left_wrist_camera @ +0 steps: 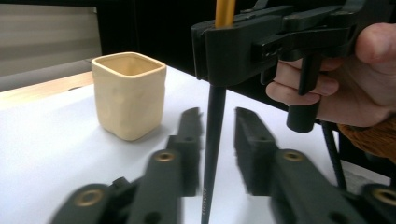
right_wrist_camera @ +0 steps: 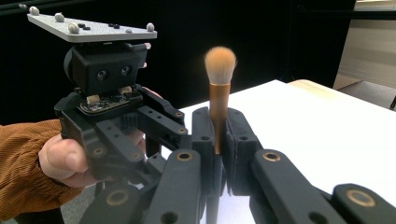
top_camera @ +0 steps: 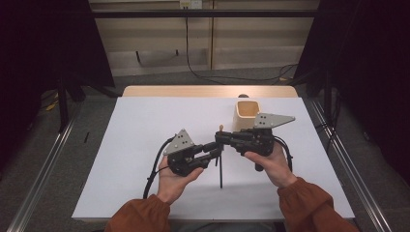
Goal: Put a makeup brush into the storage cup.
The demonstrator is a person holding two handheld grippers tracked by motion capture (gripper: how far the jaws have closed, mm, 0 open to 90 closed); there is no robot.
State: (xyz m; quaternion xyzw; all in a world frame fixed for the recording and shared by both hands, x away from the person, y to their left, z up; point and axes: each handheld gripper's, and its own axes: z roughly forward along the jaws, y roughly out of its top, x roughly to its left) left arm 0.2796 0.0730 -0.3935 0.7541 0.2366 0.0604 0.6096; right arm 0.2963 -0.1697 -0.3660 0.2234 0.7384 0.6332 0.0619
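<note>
The right gripper (right_wrist_camera: 215, 140) is pinching a makeup brush (right_wrist_camera: 218, 88) at its gold ferrule, with the tan bristles up and the black handle (left_wrist_camera: 210, 154) hanging straight down toward the tabletop (top_camera: 145, 125). The brush's long axis is therefore upright, with its tip just above or on the white surface; I cannot tell which.

The left gripper (left_wrist_camera: 215, 140) sits just beside it and lower down, its jaws a little apart, one on each side of the handle. In the left gripper view there is a gap between each pad and the handle, so it is not gripping the brush. Both hands are equally near the brush, but only the right one has it. Judging from this, the brush is passing from one gripper to the other, and the right now carries it alone.

Beyond the grippers stands a cream cup (top_camera: 247, 114), square and open at the top, on the right half of the tabletop and nearer the right hand (top_camera: 270, 162). The cup is upright and looks empty as far as its inside shows. If the brush is bound for it, the move would be a short carry away from the person and then down, keeping the handle vertical.

The tabletop is white with a wooden strip along its far edge. Around it are a grey floor, dark curtains at both sides, a pale wall behind, and loose cables (top_camera: 203, 75).
</note>
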